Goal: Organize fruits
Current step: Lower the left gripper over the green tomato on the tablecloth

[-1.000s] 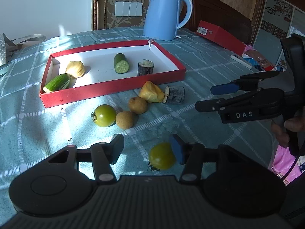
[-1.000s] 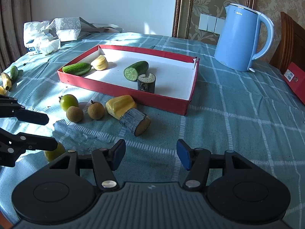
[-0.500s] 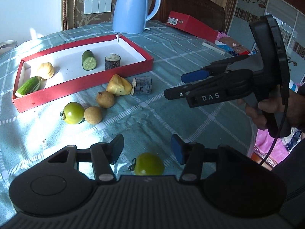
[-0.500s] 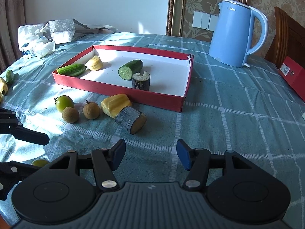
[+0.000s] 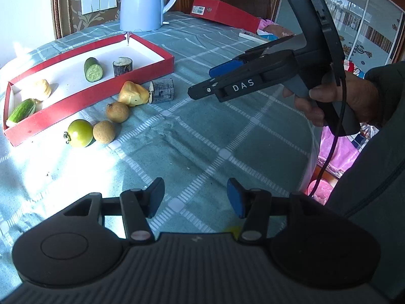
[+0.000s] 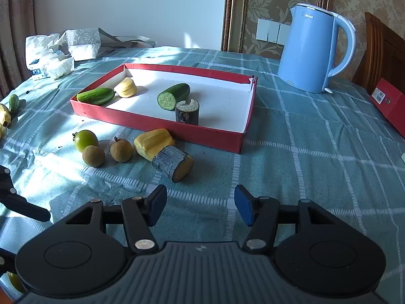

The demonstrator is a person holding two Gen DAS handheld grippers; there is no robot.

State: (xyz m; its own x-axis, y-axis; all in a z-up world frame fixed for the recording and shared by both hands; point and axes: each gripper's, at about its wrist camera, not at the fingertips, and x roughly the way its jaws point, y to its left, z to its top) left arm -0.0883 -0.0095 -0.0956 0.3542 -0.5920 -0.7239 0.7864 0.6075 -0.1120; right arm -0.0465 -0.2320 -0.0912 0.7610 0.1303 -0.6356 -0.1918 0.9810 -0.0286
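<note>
Right wrist view: right gripper (image 6: 200, 206) spread, empty, over cloth short of the red tray (image 6: 162, 124); left gripper (image 5: 195, 197) likewise spread and empty. Loose fruit sits just before the tray: green tomato (image 6: 86, 140), cut log (image 6: 173, 162). Risk: round fruit rolling from a glancing pinch

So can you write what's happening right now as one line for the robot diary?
left gripper: open, empty | right gripper: open, empty | red tray: four pieces inside | green tomato: on cloth, outside tray
</note>
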